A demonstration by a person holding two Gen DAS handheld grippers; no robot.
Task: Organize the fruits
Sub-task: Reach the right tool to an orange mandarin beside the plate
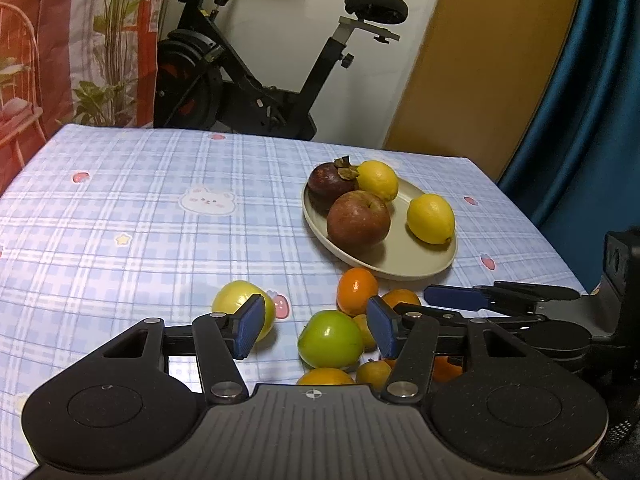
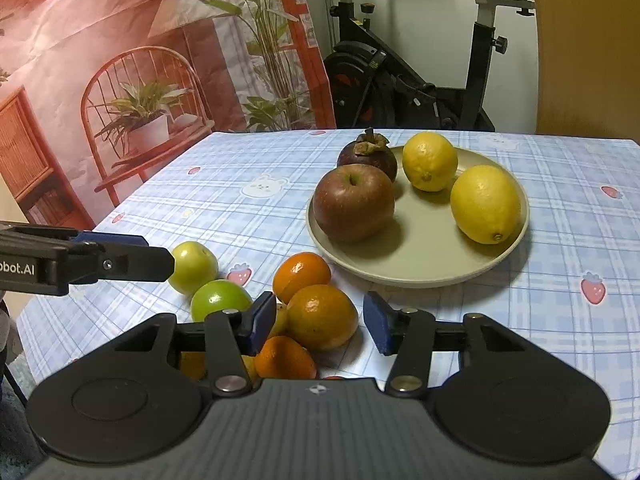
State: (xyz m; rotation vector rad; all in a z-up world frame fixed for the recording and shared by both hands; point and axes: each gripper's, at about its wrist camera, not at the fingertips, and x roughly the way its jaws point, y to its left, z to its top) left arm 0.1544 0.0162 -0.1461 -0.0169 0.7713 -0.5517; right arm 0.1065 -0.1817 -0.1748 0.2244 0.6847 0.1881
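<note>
Orange between spread right claw pads, untouched; left claw spread over green fruit.

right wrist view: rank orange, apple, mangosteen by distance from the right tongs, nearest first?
1. Orange: between the pads of the right tongs, on the cloth.
2. Apple: near-left on the plate.
3. Mangosteen: plate's far-left edge, behind the apple.

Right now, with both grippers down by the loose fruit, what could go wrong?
1. The right gripper is open around a round orange tangerine packed against other fruit; closing might nudge neighbours rolling.
2. The left gripper sits close beside it over a glossy green apple; the two could collide.
3. The beige plate is crowded, so added fruit may roll off.
</note>
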